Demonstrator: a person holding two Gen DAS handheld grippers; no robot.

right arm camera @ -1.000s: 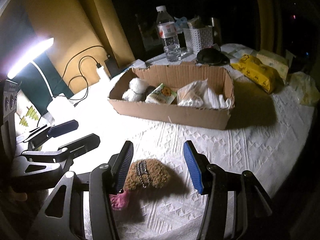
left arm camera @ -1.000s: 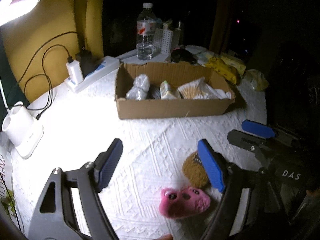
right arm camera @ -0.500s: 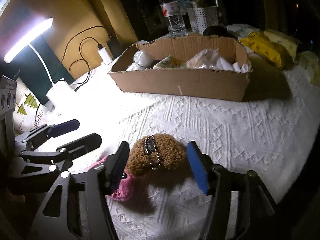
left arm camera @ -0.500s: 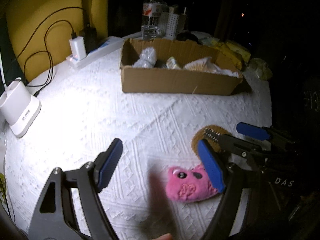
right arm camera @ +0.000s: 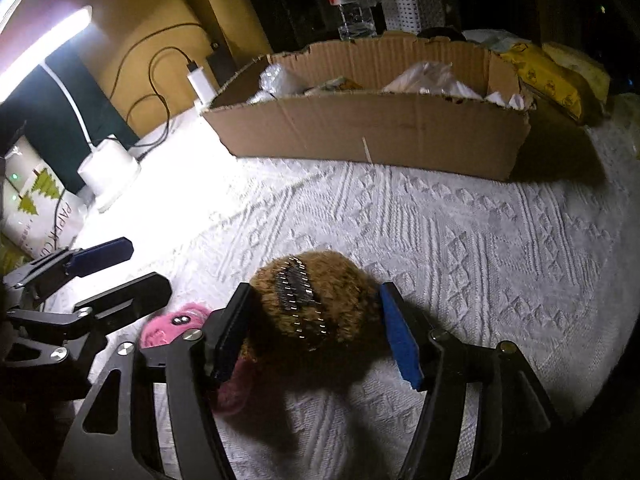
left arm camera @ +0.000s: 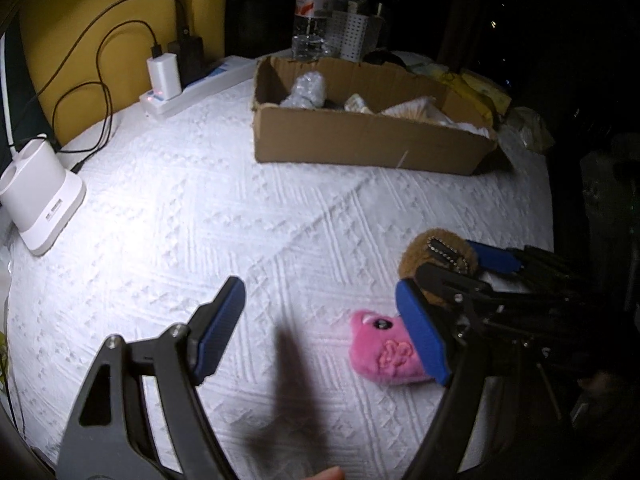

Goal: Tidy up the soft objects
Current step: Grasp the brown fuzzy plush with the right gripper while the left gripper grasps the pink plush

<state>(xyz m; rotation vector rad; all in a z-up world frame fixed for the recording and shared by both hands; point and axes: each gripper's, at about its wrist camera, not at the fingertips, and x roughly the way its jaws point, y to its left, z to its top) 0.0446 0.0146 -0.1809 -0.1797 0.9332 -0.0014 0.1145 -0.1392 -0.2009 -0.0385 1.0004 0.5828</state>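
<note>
A brown plush toy with a bead chain lies on the white tablecloth, between the fingers of my right gripper. The jaws stand open around it; I cannot tell if the pads touch it. It also shows in the left wrist view. A pink plush toy lies beside it, partly behind my left gripper's right finger; it also shows in the right wrist view. My left gripper is open and empty above the cloth. The cardboard box holds several wrapped items.
A white lamp base, a power strip with chargers and cables stand at the left. A water bottle and white holder are behind the box. Yellow packets lie to its right.
My right gripper has moved forward and down so the brown plush now sits between its fingers. My left gripper has drawn nearer the pink plush.
</note>
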